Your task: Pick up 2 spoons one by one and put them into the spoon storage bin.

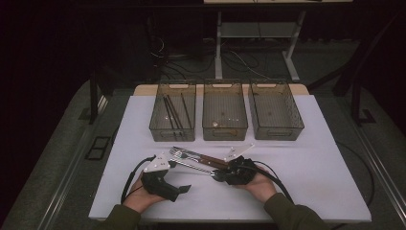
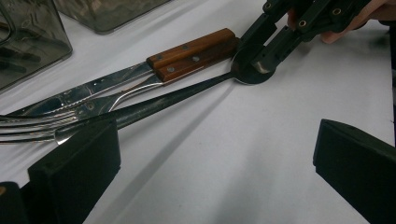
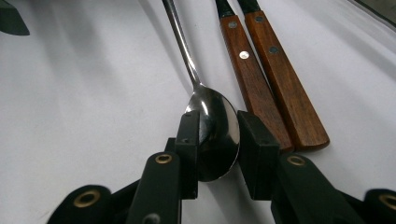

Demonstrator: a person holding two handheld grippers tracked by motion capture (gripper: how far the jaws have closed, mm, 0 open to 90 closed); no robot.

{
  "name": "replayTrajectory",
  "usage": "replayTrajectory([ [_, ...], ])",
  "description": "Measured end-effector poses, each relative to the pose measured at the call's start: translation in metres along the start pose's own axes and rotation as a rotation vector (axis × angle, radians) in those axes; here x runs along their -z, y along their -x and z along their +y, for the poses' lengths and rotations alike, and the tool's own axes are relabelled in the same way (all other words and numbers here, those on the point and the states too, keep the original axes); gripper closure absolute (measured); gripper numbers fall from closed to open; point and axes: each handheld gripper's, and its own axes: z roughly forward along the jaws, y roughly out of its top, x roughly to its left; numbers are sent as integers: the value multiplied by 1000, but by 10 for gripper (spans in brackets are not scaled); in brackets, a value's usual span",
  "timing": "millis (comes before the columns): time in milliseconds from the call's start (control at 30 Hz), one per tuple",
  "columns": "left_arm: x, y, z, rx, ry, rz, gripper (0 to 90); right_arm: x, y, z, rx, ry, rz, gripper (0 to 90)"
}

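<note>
Right gripper view: spoon (image 3: 212, 126) bowl is bracketed by right gripper (image 3: 218, 144) jaws, pinch not confirmed, near table (image 1: 311, 163) front edge beside wood-handled knife (image 3: 285, 79) and fork (image 2: 42, 130); left gripper (image 2: 215, 168) is held wide, empty; firm closure needed before lifting.

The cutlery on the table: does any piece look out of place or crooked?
Yes. A spoon, a fork and a knife lie crossed in a loose pile in front of the bins, not sorted. The right tool has its jaws around the spoon's bowl.
</note>
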Motion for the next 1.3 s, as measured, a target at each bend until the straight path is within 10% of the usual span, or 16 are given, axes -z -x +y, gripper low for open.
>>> replayTrajectory([
  [400,0,0,0,1,0,0,0,5,1,1,-24,46,51,871],
  [1300,0,0,0,-1,0,-2,0,4,-6,4,39,24,33,868],
])
